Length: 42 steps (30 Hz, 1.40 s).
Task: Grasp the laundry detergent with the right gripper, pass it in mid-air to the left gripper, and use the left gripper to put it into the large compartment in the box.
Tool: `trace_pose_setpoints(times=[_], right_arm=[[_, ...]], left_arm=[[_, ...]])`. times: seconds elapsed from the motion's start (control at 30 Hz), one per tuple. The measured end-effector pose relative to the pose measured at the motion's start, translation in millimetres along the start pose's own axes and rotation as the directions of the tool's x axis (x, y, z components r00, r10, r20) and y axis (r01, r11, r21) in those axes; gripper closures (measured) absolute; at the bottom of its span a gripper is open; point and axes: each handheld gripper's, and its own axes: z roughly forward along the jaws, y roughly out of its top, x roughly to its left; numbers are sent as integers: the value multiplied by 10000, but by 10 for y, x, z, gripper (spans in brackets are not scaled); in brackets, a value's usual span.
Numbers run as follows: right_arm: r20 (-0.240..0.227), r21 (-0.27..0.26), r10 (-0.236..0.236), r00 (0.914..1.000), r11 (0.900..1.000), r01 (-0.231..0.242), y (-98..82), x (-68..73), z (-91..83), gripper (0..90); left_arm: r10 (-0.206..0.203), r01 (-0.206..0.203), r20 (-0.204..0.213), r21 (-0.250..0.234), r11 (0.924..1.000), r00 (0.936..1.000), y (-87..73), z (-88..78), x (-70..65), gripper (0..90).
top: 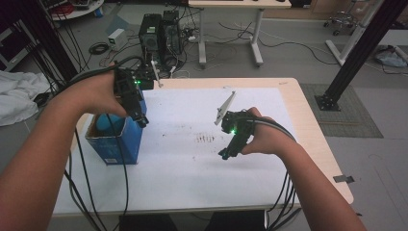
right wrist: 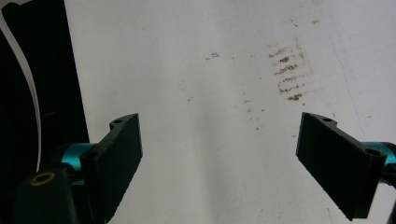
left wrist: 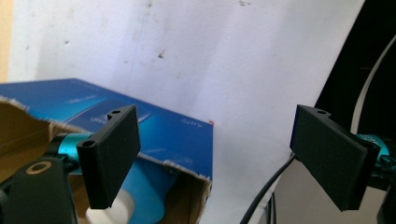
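We see a pale wooden table (top: 308, 120) covered by a white sheet (top: 192, 163), and an open blue cardboard box (top: 115, 142) standing upright near the sheet's left edge. From above, something light blue shows inside the box; in the left gripper view we make out a light blue and white object (left wrist: 140, 196) in its torn-edged opening, though we cannot tell what it is.

Our left gripper (top: 142, 118) hangs over the box's far right corner, held in the left hand (top: 94, 94). Its black jaws stand wide apart with nothing between them — one over the box opening, the other out over the white sheet (left wrist: 243, 70).

Our right gripper (top: 226, 153) is held in the right hand (top: 267, 137) above the middle-right of the sheet, well apart from the box. Its jaws are also spread wide and empty, pointing down at bare sheet. A patch of small brown smudges (top: 206, 139) lies on the sheet just left of it, and shows in the right gripper view (right wrist: 287, 72) beyond the jaws.
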Motion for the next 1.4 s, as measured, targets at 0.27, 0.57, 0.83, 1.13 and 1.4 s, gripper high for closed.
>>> trace_pose_setpoints(times=[0.27,0.57,0.83,1.13,1.4], right_arm=[[18,281,18,10000,9996,-19,-4,-23,-4,137],[67,747,-140,9999,9971,134,70,-79,-14,137],[40,1080,-121,9999,9941,116,76,-156,2,137],[26,1808,-140,9999,9834,133,77,-200,46,137],[138,2112,-89,9999,9774,58,69,-286,-14,137]], left_arm=[[652,-653,338,14,9979,9973,163,166,-80,137],[1372,-1388,691,198,9901,9881,306,472,-188,100],[1585,-1607,683,279,9866,9850,274,664,-172,84],[1622,-1647,919,198,9862,9825,264,755,-149,68],[1394,-1420,1017,188,9897,9850,231,780,-87,68]])
